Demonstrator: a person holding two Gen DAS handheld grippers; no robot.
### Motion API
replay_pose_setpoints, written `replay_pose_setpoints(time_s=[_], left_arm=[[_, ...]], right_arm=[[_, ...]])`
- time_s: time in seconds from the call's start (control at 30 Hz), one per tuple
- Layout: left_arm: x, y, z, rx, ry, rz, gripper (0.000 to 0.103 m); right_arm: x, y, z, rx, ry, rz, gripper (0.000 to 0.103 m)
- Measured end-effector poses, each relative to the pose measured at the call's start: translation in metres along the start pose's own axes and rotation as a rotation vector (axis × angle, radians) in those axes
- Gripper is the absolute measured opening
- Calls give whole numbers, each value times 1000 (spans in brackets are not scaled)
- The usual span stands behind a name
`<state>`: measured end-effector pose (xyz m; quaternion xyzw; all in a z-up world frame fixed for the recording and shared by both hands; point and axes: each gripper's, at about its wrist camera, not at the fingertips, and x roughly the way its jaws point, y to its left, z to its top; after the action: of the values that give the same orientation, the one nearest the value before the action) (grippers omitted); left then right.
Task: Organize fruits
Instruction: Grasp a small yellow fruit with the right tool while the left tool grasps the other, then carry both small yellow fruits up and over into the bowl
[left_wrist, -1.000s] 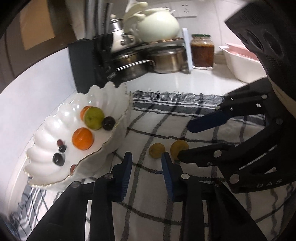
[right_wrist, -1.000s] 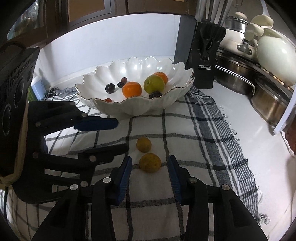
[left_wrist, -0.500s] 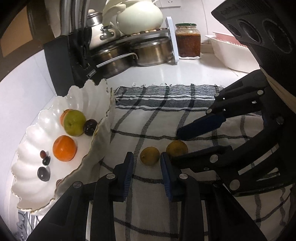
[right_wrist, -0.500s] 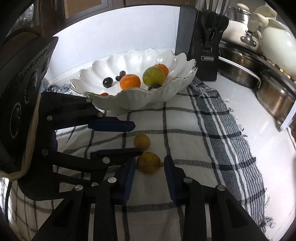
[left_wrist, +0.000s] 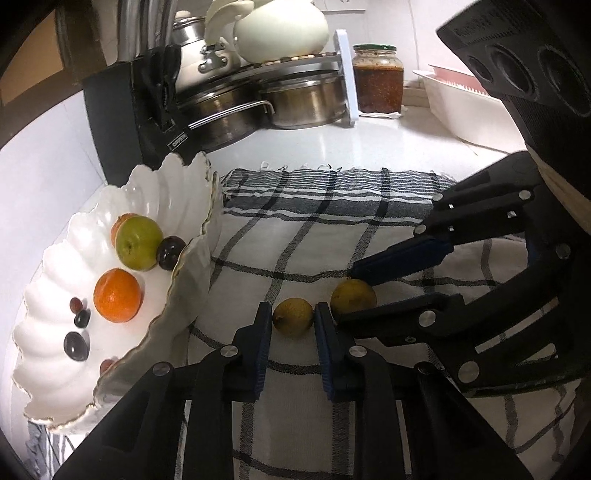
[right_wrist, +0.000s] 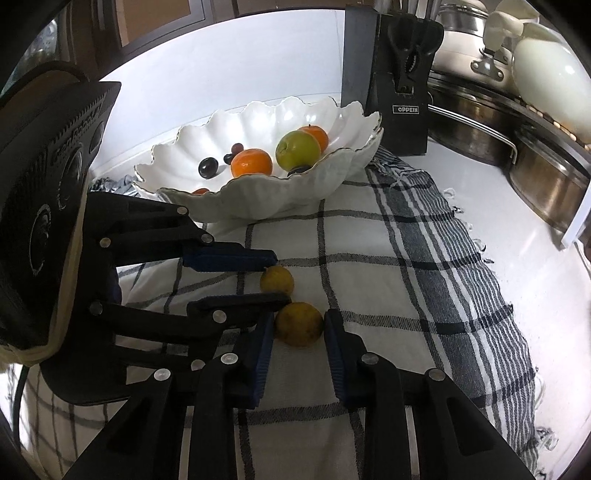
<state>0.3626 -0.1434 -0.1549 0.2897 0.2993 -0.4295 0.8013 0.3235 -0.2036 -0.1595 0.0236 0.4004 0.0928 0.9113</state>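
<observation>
Two yellow fruits lie side by side on the checked cloth (left_wrist: 314, 240). My left gripper (left_wrist: 292, 314) is closing on the smaller yellow fruit (left_wrist: 293, 318), and both pads touch its sides. My right gripper (right_wrist: 299, 323) is closing on the larger yellow fruit (right_wrist: 299, 324), its pads against it too. In the right wrist view the left gripper (right_wrist: 280, 277) reaches in from the left around the smaller fruit (right_wrist: 277, 280). The white scalloped bowl (left_wrist: 166, 192) stands to the left, holding a green apple (left_wrist: 138, 242), an orange (left_wrist: 117, 295) and several dark grapes.
A black knife block (left_wrist: 122, 110) stands behind the bowl. Steel pots (left_wrist: 295, 99) and a white kettle (left_wrist: 280, 26) sit on a rack at the back, beside a jar (left_wrist: 378, 85). A white tray (left_wrist: 461, 110) is at the back right.
Both grippers have moved forward onto the two yellow fruits and narrowed their jaws until the pads touch them. The fruits have stayed where they were on the cloth.
</observation>
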Motion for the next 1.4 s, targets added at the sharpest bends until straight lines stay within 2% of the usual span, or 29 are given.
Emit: replay_pose_setpoints(time_s=[0.33, 0.77, 1.13, 1.4], left_arm=[[-25, 0, -4, -139, 3, 89, 24], [-69, 10, -8, -366, -50, 192, 24], [-121, 15, -5, -475, -130, 284, 24], [-144, 23, 1, -499, -183, 356, 24]], right_arm=[[-9, -3, -5, 23, -17, 7, 29], [-42, 5, 8, 35, -117, 16, 29], [-72, 21, 22, 3, -217, 40, 29], [-89, 30, 43, -39, -308, 28, 29]])
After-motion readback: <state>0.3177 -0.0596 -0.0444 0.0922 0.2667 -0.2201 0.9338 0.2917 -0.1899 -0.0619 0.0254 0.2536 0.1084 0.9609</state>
